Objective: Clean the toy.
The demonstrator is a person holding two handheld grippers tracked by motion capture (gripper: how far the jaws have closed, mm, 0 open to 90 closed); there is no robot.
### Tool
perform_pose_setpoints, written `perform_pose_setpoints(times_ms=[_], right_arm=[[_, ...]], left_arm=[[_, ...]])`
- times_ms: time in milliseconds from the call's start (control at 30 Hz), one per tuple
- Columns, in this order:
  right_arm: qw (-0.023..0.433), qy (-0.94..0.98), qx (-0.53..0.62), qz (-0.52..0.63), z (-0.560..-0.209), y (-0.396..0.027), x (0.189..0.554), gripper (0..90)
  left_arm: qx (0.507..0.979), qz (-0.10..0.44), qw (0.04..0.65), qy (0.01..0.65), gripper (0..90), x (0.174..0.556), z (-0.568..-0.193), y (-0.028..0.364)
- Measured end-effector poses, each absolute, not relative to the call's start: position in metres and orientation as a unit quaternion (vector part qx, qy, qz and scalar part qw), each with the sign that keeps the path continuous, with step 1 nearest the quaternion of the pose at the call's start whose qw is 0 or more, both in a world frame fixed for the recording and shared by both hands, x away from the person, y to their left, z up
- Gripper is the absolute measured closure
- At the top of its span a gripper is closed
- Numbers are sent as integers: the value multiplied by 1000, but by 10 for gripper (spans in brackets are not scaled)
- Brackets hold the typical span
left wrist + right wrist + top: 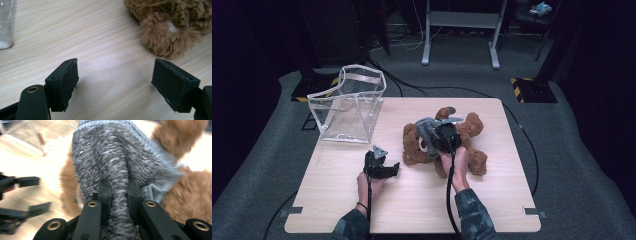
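Note:
A brown teddy bear [472, 130] lies on the wooden table [492, 200], with a grey knitted hat [424, 126] over its head. My right gripper [443, 134] is over the bear and shut on a fold of that hat [120, 202], whose knit bunches between the two black jaws. My left gripper [393, 169] rests on the table just left of the bear, its jaws wide apart with bare wood between them. In the left gripper view my left gripper [115, 87] is open, and a furry part of the bear [170, 37] lies just beyond it.
A clear plastic bag [349, 102] with a white rim stands open at the table's far left corner; its edge [5, 25] shows at the left of the left gripper view. Cables run across the floor behind the table.

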State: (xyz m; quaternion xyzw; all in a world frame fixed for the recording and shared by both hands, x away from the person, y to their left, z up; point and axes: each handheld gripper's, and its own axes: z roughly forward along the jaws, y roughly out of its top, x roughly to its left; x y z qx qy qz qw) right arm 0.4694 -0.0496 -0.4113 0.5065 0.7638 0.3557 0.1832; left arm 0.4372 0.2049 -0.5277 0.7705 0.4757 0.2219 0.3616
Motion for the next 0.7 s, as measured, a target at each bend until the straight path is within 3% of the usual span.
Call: perform_pose_setpoints(times_ms=[200, 467, 700], right_arm=[[172, 766, 514, 347, -440, -56, 465, 780], [195, 766, 507, 342, -433, -61, 451, 779], [192, 766, 513, 337, -432, -65, 470, 777]], left_arm=[[776, 223, 358, 469, 212, 437, -528, 204], [782, 216, 369, 454, 217, 437, -527, 200], [801, 219, 379, 409, 279, 439, -526, 178]])
